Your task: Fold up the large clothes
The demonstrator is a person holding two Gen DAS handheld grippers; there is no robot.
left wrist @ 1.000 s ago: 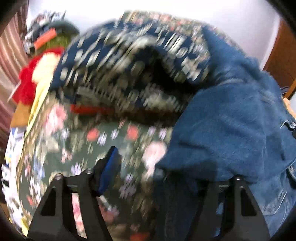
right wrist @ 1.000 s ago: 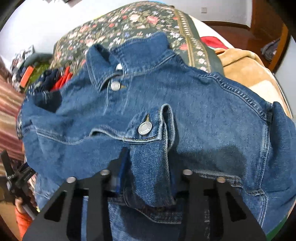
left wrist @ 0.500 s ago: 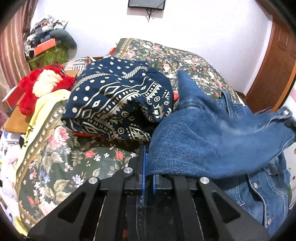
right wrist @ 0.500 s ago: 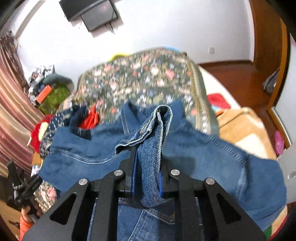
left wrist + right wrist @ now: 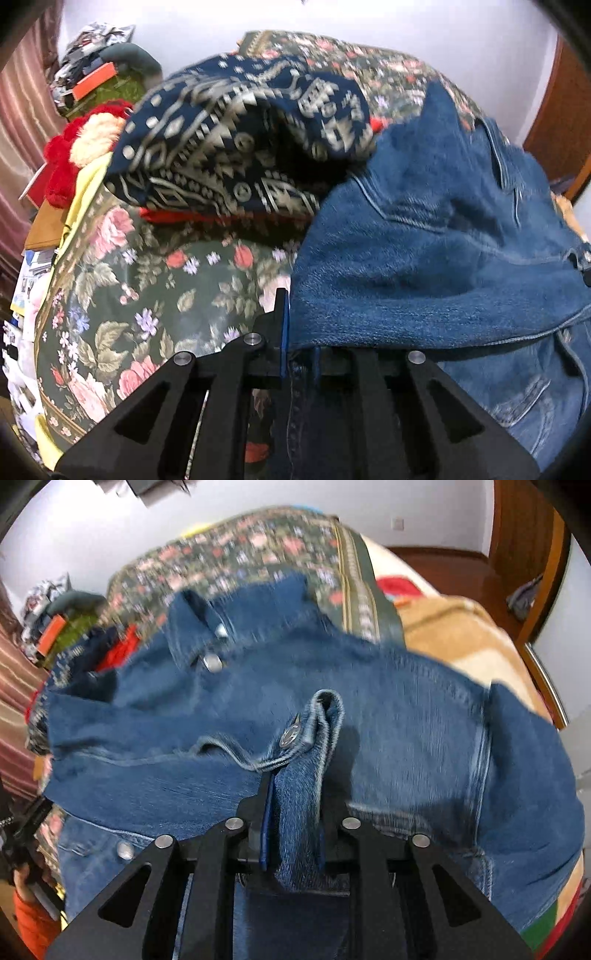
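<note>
blue denim jacket (image 5: 388, 716), dark green floral bedspread (image 5: 147, 280), navy patterned cloth (image 5: 236, 147)

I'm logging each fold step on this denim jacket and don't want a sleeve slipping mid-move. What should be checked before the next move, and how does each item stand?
1. Left gripper shut on denim jacket: ok.
2. Right gripper shut on the buttoned cuff: ok.
3. Depth of left bite: cannot tell, denim hides one finger.
4. Patterned navy garment clear of the jacket: not ok, they touch.
5. Jacket body lying flat on the floral bedspread: not ok, bunched.
6. Picture sharpness: not ok, both views blurred.
</note>
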